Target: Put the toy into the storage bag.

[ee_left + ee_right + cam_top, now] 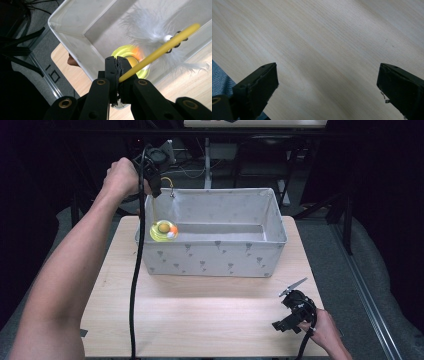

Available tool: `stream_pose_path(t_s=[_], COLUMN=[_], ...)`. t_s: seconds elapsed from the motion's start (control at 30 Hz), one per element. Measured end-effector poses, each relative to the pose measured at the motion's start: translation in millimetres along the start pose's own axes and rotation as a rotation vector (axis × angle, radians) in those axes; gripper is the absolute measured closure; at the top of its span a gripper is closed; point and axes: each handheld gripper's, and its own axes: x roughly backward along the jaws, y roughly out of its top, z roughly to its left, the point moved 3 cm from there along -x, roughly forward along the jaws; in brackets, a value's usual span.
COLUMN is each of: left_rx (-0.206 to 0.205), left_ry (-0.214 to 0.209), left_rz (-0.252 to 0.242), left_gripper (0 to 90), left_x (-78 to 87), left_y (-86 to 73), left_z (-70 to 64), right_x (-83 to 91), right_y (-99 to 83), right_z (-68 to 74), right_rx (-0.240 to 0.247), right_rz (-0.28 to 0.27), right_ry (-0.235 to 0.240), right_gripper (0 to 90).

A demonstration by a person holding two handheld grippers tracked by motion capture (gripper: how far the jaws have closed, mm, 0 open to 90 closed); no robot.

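Observation:
A cat-teaser toy hangs from my left gripper [156,189] over the left end of a grey fabric bin [220,257]. The toy is a thin yellow stick [160,50] with a white feather [147,28] and small bells near its tip. A yellow ring [162,231] with orange and white balls dangles just inside the bin's left wall. My left gripper [116,62] is shut on the stick's lower end. My right gripper [294,312] rests low over the table's front right corner. Its jaws [327,75] stand wide apart with only bare wood between them.
The bin [75,50] stands across the far half of the light wooden table [200,310] and looks otherwise bare inside. A black cable [134,285] trails from the left gripper down across the table's left side. Dark floor and chair legs lie beyond the table.

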Motion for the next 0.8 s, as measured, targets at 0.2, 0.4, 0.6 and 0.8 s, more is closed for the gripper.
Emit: stream_pose_path(t_s=[0.2, 0.4, 0.6, 0.8], left_rx=[0.007, 0.007, 0.014, 0.012], left_ry=[-0.023, -0.039, -0.058, -0.063], left_rz=[0.001, 0.012, 0.031, 0.051], left_gripper=[87.8, 87.8, 87.8, 87.8], left_x=[-6.6, -17.7, -29.5, -37.8], left_y=[-6.5, -14.4, -22.4, -28.7], left_z=[1.8, 1.7, 3.1, 3.0], right_x=[-0.3, -0.4, -0.8, -0.8], right_y=[-0.1, 0.2, 0.1, 0.2], right_z=[0.0, 0.6, 0.4, 0.7], right_rx=[0.006, 0.007, 0.008, 0.007], right_rz=[0.005, 0.009, 0.009, 0.013], right_ry=[0.0, 0.003, 0.004, 0.006], right_gripper=[3.2, 3.2, 3.3, 3.4])
